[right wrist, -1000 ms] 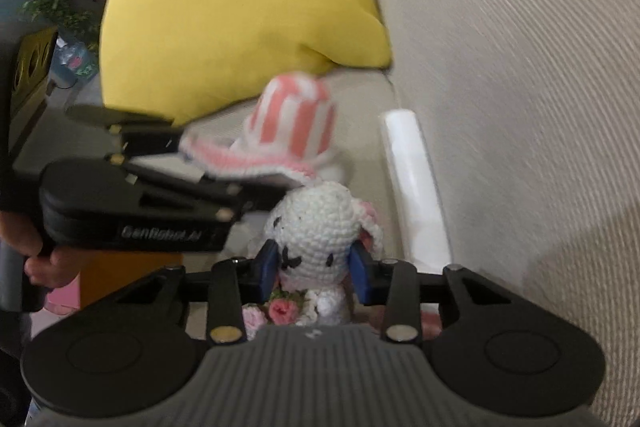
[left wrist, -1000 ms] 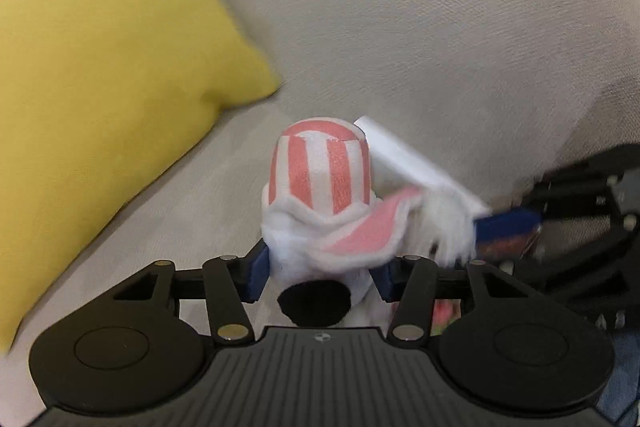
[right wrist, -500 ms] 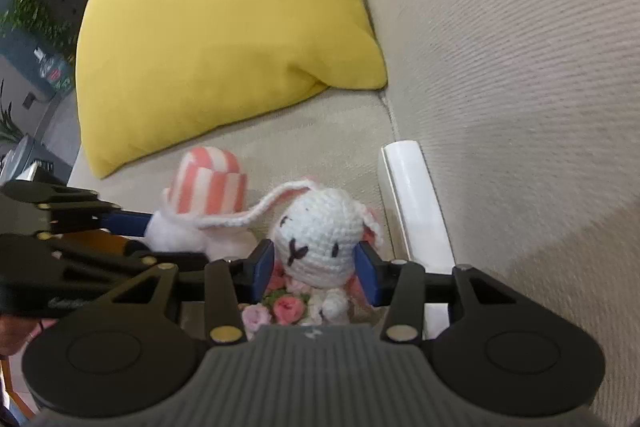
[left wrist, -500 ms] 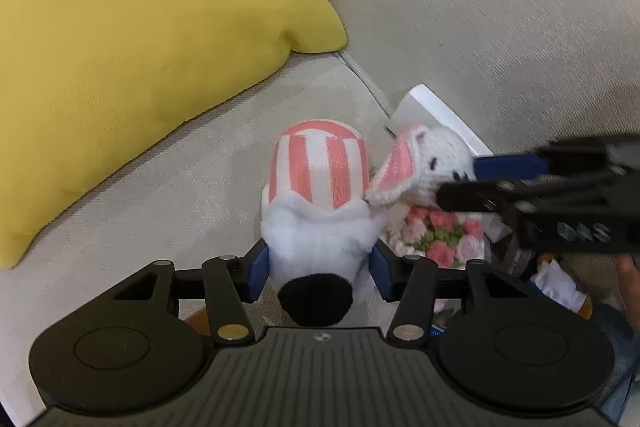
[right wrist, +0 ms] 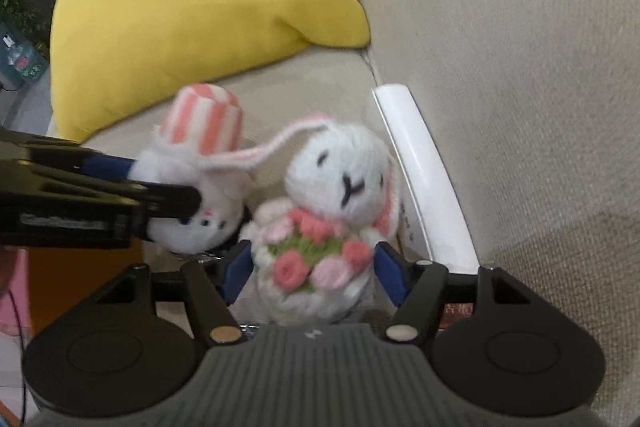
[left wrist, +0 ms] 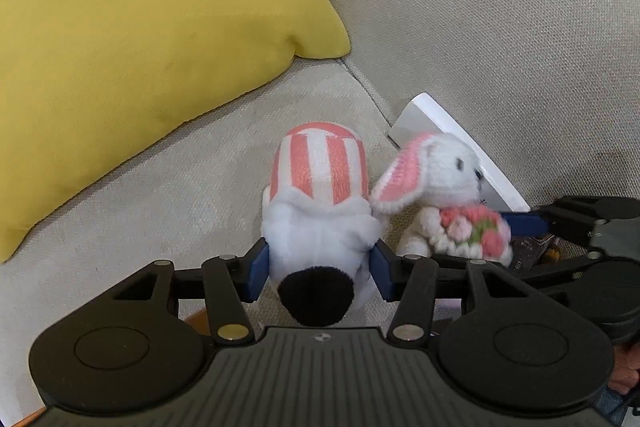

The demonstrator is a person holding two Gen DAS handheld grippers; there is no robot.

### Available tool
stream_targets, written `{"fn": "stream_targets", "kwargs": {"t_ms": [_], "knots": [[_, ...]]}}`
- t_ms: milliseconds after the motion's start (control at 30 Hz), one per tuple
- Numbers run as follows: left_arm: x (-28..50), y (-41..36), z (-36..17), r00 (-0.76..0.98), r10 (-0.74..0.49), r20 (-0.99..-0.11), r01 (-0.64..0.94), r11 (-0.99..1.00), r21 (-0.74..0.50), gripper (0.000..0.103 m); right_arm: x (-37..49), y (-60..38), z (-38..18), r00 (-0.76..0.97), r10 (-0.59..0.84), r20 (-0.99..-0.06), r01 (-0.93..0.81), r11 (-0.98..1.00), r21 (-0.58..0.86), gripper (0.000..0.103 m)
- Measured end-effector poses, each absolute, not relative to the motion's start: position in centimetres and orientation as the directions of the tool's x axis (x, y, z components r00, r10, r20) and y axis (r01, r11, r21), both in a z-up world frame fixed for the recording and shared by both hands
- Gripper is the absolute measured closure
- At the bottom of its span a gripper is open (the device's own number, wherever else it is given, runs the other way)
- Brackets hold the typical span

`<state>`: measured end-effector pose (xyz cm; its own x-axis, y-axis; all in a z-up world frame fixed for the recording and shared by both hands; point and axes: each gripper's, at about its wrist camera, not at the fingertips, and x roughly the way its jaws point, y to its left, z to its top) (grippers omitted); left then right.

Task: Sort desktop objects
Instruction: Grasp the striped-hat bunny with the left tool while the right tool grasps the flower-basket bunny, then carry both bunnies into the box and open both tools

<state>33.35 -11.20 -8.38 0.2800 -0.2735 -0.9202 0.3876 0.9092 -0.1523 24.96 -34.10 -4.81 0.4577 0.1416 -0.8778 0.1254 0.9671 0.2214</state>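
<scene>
My left gripper (left wrist: 319, 269) is shut on a white plush toy with a pink-and-white striped hat (left wrist: 318, 187), held over the beige sofa seat (left wrist: 160, 195); the toy also shows in the right wrist view (right wrist: 200, 163). My right gripper (right wrist: 312, 275) has its blue pads wide on either side of a white crocheted bunny with a flower bouquet (right wrist: 340, 187). The bunny sits on the seat beside the plush, and also shows in the left wrist view (left wrist: 440, 187). A gap shows between the bunny and the right pad.
A large yellow cushion (left wrist: 140, 27) lies on the sofa at the left. The beige sofa backrest (left wrist: 480, 7) rises behind. A white flat object (right wrist: 420, 167) leans at the seat-back seam just right of the bunny. An orange surface (right wrist: 80, 287) shows at lower left.
The right gripper's jaws have widened and the bunny now sits lower on the seat, nearer the camera. The left gripper still holds the striped-hat plush, shifted little relative to the sofa.
</scene>
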Motion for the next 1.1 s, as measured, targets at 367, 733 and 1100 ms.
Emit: {"fn": "stream_targets", "kwargs": {"t_ms": [367, 733, 1100], "knots": [[32.7, -11.1, -6.9, 0.314, -0.282, -0.907, 0.366, 0.917, -0.158, 0.046, 23.5, -34.7, -2.9, 0.517, 0.159, -0.841, 0.089, 0.967, 0.237, 0.051], [26.7, -6.7, 2.0, 0.415, -0.311, -0.855, 0.346, 0.923, -0.167, 0.046, 18.9, -30.7, 6.5, 0.662, 0.211, -0.719, -0.077, 0.974, 0.214, 0.051], [19.8, 3.4, 6.0, 0.477, -0.213, -0.853, 0.159, 0.975, -0.155, 0.045, 17.1, -20.7, 10.4, 0.646, 0.432, -0.629, -0.354, 0.9, 0.254, 0.051]]}}
